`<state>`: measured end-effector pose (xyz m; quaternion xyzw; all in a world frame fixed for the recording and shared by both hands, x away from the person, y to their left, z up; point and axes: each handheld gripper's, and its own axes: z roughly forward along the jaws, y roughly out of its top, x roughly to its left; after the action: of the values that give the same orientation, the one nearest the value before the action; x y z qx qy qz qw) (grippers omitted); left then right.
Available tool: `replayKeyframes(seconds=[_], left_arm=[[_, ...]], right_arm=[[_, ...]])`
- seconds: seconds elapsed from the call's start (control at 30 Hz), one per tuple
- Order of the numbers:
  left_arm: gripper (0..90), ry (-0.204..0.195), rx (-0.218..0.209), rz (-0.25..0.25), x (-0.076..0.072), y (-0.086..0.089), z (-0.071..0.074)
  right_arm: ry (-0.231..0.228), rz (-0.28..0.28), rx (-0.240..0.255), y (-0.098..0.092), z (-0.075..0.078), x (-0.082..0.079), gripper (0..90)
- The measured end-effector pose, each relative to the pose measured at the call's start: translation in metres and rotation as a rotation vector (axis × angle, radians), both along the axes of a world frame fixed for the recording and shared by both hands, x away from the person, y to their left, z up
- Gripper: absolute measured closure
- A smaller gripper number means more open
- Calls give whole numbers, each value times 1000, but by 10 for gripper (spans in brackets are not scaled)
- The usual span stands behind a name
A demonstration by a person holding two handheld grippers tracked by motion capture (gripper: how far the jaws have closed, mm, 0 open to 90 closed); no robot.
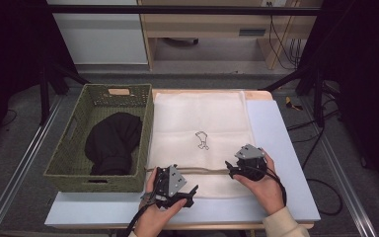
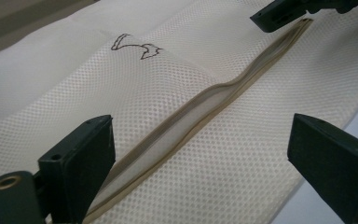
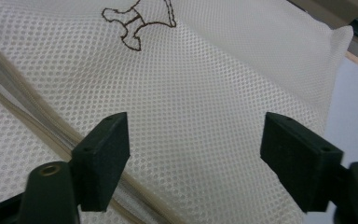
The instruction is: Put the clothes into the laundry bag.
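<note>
Left gripper [image 1: 177, 196], at 7 o'clock on the surface [image 1: 276, 148]: jaws spread wide, nothing between them. They straddle the near edge of a cream mesh bag [image 1: 202, 123], over its tan zipper strip [image 2: 205, 105]. The left hand [image 1: 153, 217] holds it from below.

Right gripper [image 1: 234, 168], at 5 o'clock: jaws likewise wide apart and empty, hovering over the mesh [image 3: 205, 93] with the zipper strip [image 3: 51, 135] passing beside its left jaw. The right hand [image 1: 266, 185] wraps its body; a pale sleeve [image 1: 286, 224] shows at the wrist.

The mesh bag lies flat at centre, its zipper running 9 to 3 o'clock between the two grippers. A small dark outline emblem [image 1: 203, 139] sits mid-bag.

At 9 o'clock, touching the bag's left edge, stands a green woven basket [image 1: 69, 148] holding a black garment [image 1: 112, 143].
</note>
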<state>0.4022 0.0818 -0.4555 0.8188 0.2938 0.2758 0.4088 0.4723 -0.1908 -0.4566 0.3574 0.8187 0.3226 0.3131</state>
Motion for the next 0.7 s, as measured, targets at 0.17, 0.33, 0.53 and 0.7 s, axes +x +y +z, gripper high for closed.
replayKeyframes(seconds=[0.17, 0.33, 0.53, 0.7], left_arm=[[115, 3, 44, -21, -3, -3, 0], [92, 6, 75, -40, 0, -3, 0], [94, 31, 20, -13, 5, 5, -2], [110, 14, 18, -5, 5, 5, -3]], right_arm=[[0, 13, -9, 10, 2, -4, 294], [-44, 77, -4, 20, 12, -9, 312], [-38, 138, -12, 27, 24, -10, 347], [6, 222, -15, 34, 32, -4, 475]])
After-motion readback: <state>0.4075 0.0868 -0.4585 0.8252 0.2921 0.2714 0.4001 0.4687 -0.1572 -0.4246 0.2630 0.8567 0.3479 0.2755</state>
